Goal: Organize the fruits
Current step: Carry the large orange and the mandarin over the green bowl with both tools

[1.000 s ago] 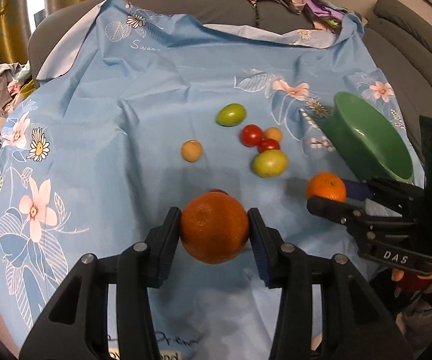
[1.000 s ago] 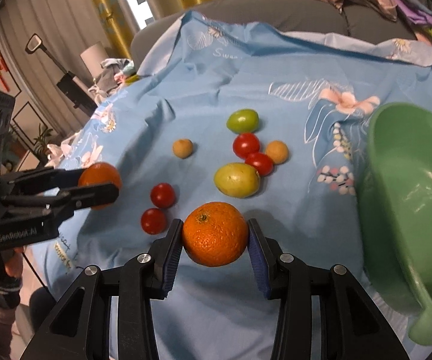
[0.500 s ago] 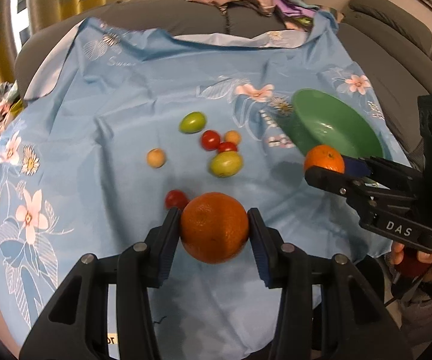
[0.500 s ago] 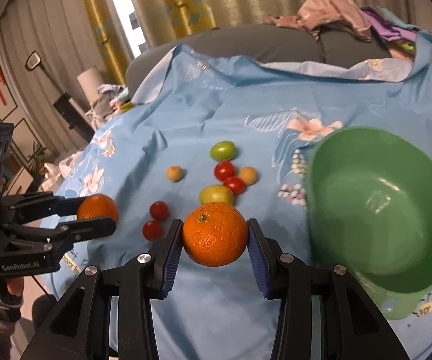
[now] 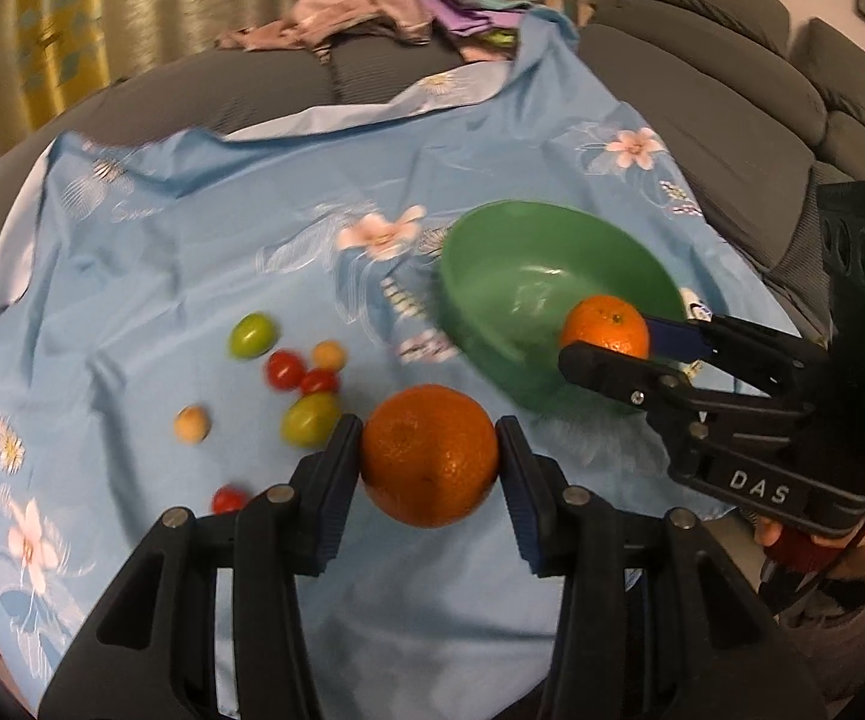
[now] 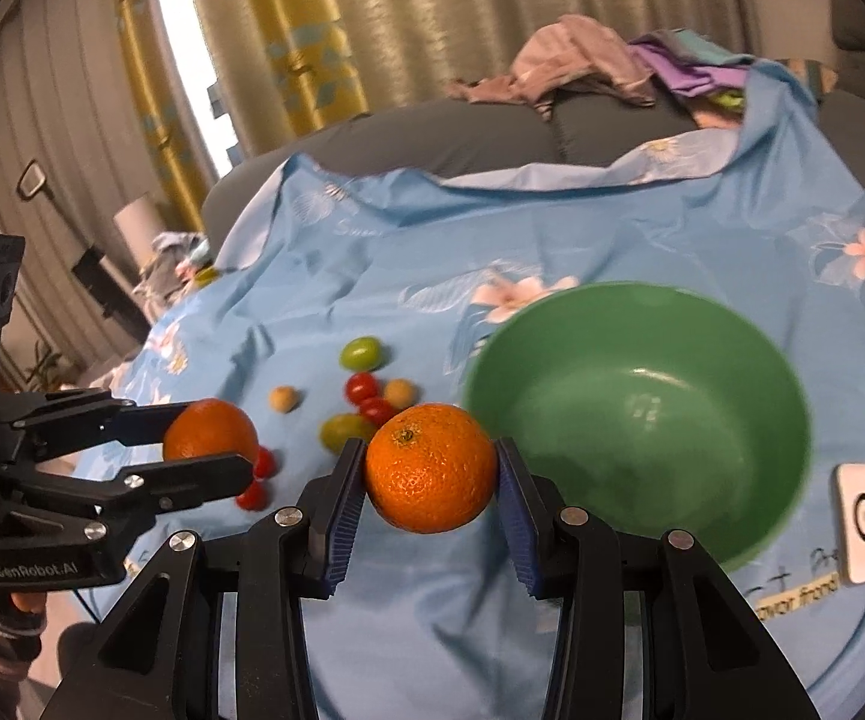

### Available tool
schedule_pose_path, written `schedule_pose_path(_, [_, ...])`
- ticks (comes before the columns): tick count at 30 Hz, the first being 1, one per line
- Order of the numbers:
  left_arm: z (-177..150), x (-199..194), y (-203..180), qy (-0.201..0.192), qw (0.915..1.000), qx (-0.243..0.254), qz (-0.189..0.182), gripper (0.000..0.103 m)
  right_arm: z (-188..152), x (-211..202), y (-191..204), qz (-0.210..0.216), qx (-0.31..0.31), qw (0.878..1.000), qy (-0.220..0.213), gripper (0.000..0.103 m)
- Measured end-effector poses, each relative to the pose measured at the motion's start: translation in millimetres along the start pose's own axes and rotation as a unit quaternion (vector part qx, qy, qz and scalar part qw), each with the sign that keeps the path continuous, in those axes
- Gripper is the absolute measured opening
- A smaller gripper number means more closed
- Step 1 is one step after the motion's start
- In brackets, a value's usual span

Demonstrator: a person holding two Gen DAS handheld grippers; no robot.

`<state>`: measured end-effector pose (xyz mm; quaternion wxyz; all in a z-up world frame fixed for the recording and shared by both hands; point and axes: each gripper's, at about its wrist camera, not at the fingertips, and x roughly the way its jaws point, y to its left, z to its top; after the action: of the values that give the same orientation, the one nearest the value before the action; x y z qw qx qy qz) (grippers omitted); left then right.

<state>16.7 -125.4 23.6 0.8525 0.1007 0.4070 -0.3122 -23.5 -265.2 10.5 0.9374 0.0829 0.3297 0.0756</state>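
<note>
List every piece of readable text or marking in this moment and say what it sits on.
"DAS": white letters on the black right tool body, left wrist view.
"GenRobot.AI": on the black left tool body, right wrist view.
"Swee…": faint white script on the light blue flowered cloth; the ending is too blurred.
Handwriting and a yellow strip near the white tag beside the green plastic bowl: blurred, unreadable.

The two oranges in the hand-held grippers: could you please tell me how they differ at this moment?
The left hand-held gripper holds its orange over the blue cloth, short of the green bowl. The right hand-held gripper holds its orange nearer the bowl, overlapping its rim from the left view. The right orange shows its stem scar; the left orange does not. Both are clamped and lifted.
</note>
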Motion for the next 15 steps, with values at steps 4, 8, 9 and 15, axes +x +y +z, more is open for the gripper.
schedule_pose_path(4, [17, 12, -16, 0.003, 0.9998, 0.013, -0.018, 0.045, 1, -10, -19, -0.020, 0.017, 1.000, -0.014, 0.044])
schedule_pose_path(8, [32, 26, -32, 0.003, 0.9991, 0.028, -0.032, 0.045, 1, -18, -38, -0.043, 0.036, 0.998, -0.025, 0.044])
schedule_pose_path(9, [37, 30, -37, 0.002, 0.9988, 0.033, -0.035, 0.045, 2, -19, -44, -0.051, 0.041, 0.998, -0.027, 0.044])
schedule_pose_path(15, [51, 50, -54, 0.004, 0.9980, 0.052, -0.036, 0.045, -2, -20, -63, -0.078, 0.055, 0.995, -0.030, 0.044])
